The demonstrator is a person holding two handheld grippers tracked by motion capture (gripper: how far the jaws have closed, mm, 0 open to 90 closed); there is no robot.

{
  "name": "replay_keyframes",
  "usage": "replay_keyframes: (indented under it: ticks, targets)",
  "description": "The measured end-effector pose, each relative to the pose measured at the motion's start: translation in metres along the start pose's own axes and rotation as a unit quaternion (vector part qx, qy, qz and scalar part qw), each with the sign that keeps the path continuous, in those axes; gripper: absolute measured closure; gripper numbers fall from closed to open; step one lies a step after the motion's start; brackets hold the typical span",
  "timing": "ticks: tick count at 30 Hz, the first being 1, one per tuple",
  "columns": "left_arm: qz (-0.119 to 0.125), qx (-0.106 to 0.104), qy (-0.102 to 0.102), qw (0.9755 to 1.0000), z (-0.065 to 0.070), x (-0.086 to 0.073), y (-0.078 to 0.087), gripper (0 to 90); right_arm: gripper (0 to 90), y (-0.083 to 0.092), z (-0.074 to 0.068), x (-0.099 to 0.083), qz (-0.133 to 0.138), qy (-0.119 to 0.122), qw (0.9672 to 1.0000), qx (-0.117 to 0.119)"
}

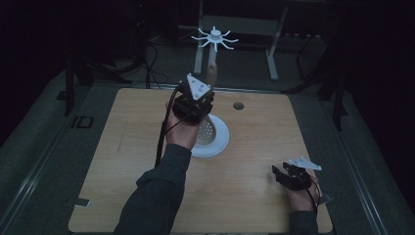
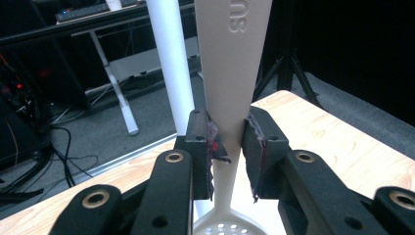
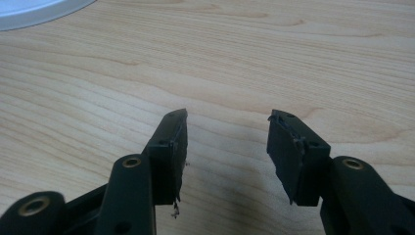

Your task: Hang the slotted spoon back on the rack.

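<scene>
A pale slotted spoon [image 2: 235,73] stands upright, its perforated head [image 1: 205,131] down over the round white base [image 1: 221,143] of a rack. My left gripper [image 2: 229,132] is shut on the spoon's narrow neck, and the broad handle [image 1: 211,73] rises above the jaws. Just to the left of the handle stands the rack's white pole [image 2: 171,63]. The pole's top carries a ring of white hooks [image 1: 214,36]. Low over the table's near right corner my right gripper [image 1: 280,172] is open, with bare wood between its pads [image 3: 171,147].
The wooden table [image 1: 122,161] has a small round hole [image 1: 238,105] behind the rack's base. Beyond the far edge are a desk frame's white legs [image 1: 272,58] and cables [image 1: 151,68] on a dark floor. An edge of the white base [image 3: 29,10] lies ahead of my right gripper.
</scene>
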State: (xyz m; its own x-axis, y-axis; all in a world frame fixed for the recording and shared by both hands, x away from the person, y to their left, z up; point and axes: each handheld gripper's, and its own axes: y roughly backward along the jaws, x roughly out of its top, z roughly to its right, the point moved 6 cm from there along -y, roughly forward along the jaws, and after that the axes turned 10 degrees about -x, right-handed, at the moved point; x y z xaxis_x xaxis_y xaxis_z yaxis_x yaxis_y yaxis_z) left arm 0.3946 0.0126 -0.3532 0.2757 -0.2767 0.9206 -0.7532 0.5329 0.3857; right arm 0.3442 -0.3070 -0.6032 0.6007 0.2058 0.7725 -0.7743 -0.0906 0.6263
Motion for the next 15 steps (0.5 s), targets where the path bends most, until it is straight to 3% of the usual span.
replay_keyframes:
  ticks: [15]
  targets:
    - [0.009, 0.017, 0.002, 0.9998, 0.002, 0.010, 0.000, 74.0, 49.2, 0.000, 0.001, 0.000, 0.000, -0.003, 1.0000, -0.002]
